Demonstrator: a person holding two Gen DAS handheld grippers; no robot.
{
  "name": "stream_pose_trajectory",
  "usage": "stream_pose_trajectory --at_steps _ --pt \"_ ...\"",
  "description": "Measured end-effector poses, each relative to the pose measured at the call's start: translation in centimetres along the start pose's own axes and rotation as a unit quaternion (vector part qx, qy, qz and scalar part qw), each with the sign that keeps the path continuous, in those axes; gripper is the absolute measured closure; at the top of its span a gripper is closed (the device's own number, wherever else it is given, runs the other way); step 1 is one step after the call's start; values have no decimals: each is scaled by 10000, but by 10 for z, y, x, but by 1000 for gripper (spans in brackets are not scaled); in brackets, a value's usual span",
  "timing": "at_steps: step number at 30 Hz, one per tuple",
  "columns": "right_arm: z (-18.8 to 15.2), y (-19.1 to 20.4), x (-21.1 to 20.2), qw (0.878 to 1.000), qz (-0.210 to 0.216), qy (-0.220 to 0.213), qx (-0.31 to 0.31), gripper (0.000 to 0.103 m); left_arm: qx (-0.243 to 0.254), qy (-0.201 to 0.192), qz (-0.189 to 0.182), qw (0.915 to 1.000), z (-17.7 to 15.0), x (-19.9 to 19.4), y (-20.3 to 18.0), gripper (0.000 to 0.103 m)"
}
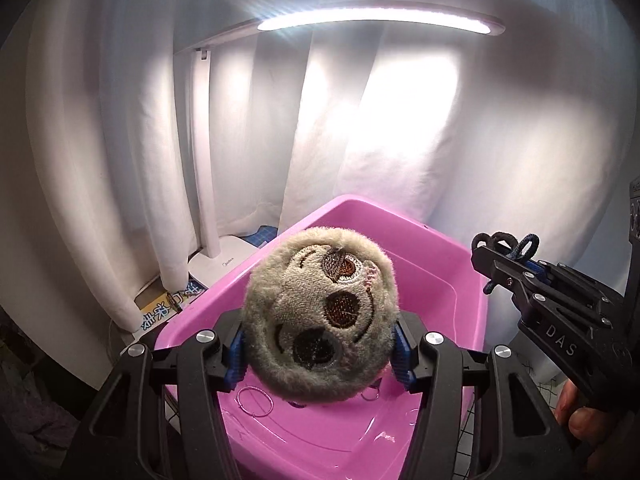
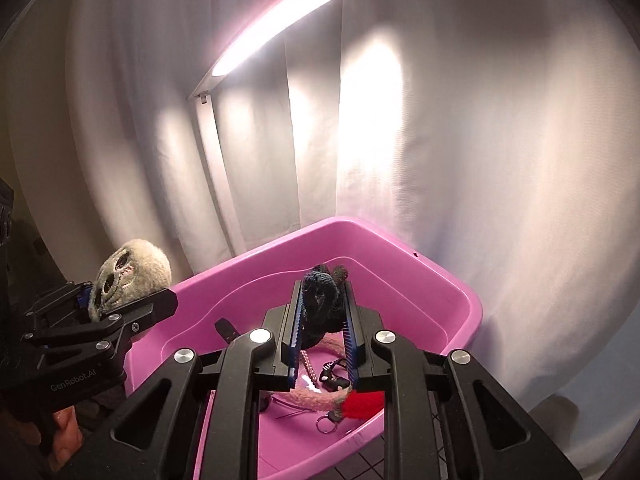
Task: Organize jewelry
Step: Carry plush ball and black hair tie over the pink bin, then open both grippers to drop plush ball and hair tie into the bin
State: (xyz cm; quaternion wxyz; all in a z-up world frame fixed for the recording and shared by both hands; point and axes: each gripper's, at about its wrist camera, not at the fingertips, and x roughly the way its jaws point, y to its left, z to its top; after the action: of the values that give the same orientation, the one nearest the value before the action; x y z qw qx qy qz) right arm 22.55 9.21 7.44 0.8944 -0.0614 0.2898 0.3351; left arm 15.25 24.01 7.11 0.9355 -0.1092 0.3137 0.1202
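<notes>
**user1:** Nearest thing in the left wrist view is the left gripper [image 1: 320, 344], and its blue-padded fingers [image 1: 236, 356] are pinching a fuzzy grey plush ball [image 1: 320, 316] with a stitched face. It's held up over the pink bin [image 1: 436, 276], not resting in it.

**user2:** Yep, and the right gripper [image 2: 322, 320] is clamped on a dark knitted hair tie [image 2: 320, 300], also above the bin. From the left camera it's off to the right, with the tie's loops poking out the tip.

**user1:** Down on the bin floor I see thin wire hoop earrings [image 1: 254, 400].

**user2:** Right view has more in there: a pink bead strand [image 2: 309, 364], a fuzzy tan band with a red end [image 2: 360, 404], and a small key ring [image 2: 322, 426]. Lit desk lamp [image 2: 280, 20] hangs overhead in front of a white curtain [image 2: 500, 140].
</notes>
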Motion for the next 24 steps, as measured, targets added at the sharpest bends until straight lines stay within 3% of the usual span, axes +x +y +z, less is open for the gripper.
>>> stream_pose_trajectory --at_steps 12,22,24 --pt "-12 -4 87 9891 -53 1424 359 85 -235 1225 -112 9921 -5 71 24 45" --pt "-15 -11 113 9807 -209 1899 408 85 -192 1514 -120 9882 -6 87 26 44" --pt "-15 -10 116 9793 -233 1969 405 79 -209 1533 -106 9879 -5 88 26 39"
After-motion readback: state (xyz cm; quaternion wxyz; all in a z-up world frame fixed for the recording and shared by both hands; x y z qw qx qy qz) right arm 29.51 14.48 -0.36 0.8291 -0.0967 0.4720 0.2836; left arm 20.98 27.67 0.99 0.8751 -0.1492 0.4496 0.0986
